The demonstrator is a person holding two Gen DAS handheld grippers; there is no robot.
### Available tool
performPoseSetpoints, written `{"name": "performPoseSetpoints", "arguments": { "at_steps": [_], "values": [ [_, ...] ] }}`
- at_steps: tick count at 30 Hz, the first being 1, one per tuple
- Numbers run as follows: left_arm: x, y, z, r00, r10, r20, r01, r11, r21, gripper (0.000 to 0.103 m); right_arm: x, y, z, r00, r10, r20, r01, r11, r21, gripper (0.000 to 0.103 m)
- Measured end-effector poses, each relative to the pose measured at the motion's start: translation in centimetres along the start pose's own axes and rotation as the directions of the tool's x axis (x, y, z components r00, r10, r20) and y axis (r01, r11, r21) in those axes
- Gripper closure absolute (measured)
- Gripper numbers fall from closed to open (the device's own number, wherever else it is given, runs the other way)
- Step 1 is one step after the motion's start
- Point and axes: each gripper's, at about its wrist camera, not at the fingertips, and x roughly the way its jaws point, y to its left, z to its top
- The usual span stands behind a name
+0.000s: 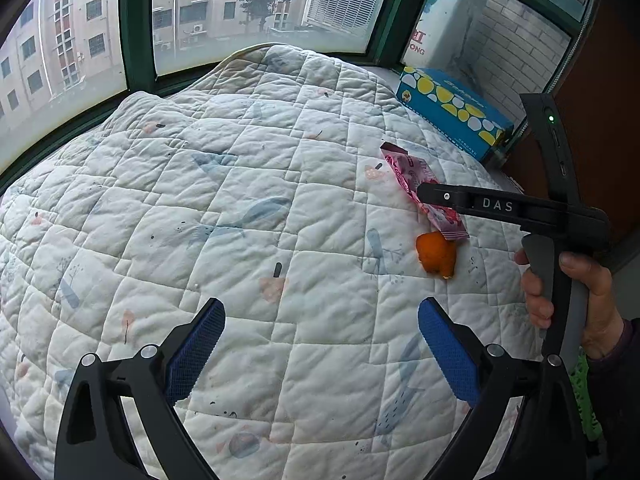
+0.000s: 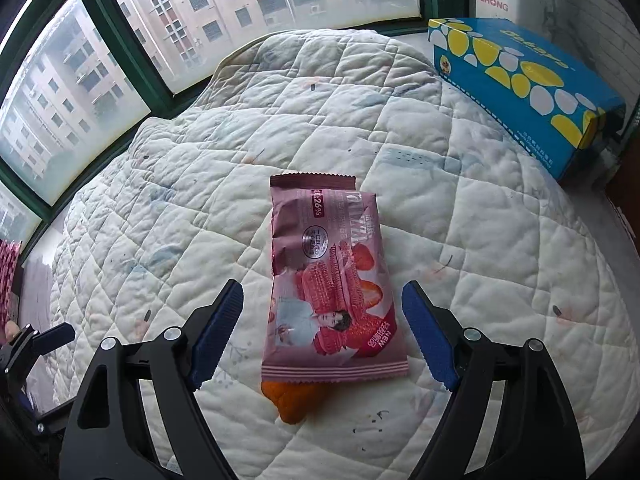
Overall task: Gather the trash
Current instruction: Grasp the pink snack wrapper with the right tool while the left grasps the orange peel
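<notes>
The pink snack wrapper point(image 2: 330, 276) lies flat on the white quilt point(image 2: 500, 248), and its near end rests on a piece of orange peel point(image 2: 294, 402). In the right wrist view the right gripper point(image 2: 322, 334) has its blue pads spread wide and holds nothing; the wrapper's near half sits just between them, with its long axis running straight away from the fingers, so the pads face its two long edges. I judge that a closing here would catch it across the narrow width (the peel below may be pinched too). The left gripper point(image 1: 320, 344) is also wide open and empty, over bare quilt, and the wrapper is well off to its right, so the right hand is clearly nearer. A blue tissue box point(image 2: 528, 80) stands at the far edge.
</notes>
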Motion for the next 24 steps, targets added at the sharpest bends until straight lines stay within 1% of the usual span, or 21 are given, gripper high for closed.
{"name": "performPoseSetpoints", "arguments": {
  "at_steps": [3, 6, 8, 10, 12, 14, 17, 20, 22, 24],
  "values": [
    [0.5, -0.1, 0.0, 1.0, 0.0, -0.008, 0.0, 1.0, 0.003, 0.009, 1.5, -0.2, 0.6, 1.0, 0.009, -0.027, -0.009, 1.0, 0.006, 0.022],
    [1.0, -0.4, 0.0, 1.0, -0.004, -0.014, 0.004, 1.0, 0.007, 0.009, 2.7, -0.6, 1.0, 0.999, -0.012, -0.05, 0.013, 1.0, 0.015, 0.023],
    [1.2, -0.7, 0.1, 1.0, -0.006, -0.015, 0.006, 1.0, 0.017, 0.009, 2.9, -1.0, 1.0, 0.998, -0.026, -0.058, 0.028, 0.999, 0.022, 0.031],
    [1.6, -1.1, 0.3, 1.0, -0.007, -0.017, 0.007, 1.0, 0.029, 0.009, 2.6, -1.3, 0.8, 0.998, -0.021, -0.052, 0.023, 0.999, 0.027, 0.037],
    [2.0, -1.7, 0.5, 1.0, -0.011, -0.021, 0.011, 0.999, 0.041, 0.009, 2.1, -1.6, 0.7, 0.999, -0.023, -0.044, 0.024, 0.999, 0.028, 0.041],
    [2.4, -2.3, 0.7, 1.0, -0.018, -0.026, 0.02, 0.998, 0.054, 0.009, 1.1, -2.1, 0.6, 0.999, -0.004, -0.032, 0.006, 0.999, 0.046, 0.041],
    [3.1, -3.7, 1.1, 0.999, -0.035, -0.031, 0.038, 0.996, 0.086, 0.01, -0.9, -2.8, 0.2, 1.0, -0.017, 0.005, 0.017, 0.999, 0.051, 0.042],
    [4.1, -5.5, 1.6, 0.998, -0.052, -0.042, 0.057, 0.99, 0.127, 0.021, -3.0, -3.5, -0.2, 0.999, -0.018, 0.034, 0.016, 0.998, 0.053, 0.042],
    [4.9, -6.6, 1.9, 0.996, -0.068, -0.058, 0.076, 0.986, 0.146, 0.028, -4.4, -4.1, -0.7, 0.998, -0.035, 0.052, 0.032, 0.998, 0.053, 0.042],
    [5.7, -7.8, 2.1, 0.995, -0.076, -0.065, 0.086, 0.982, 0.171, 0.029, -5.6, -4.8, -1.2, 0.997, -0.037, 0.068, 0.032, 0.998, 0.062, 0.042]
  ]
}}
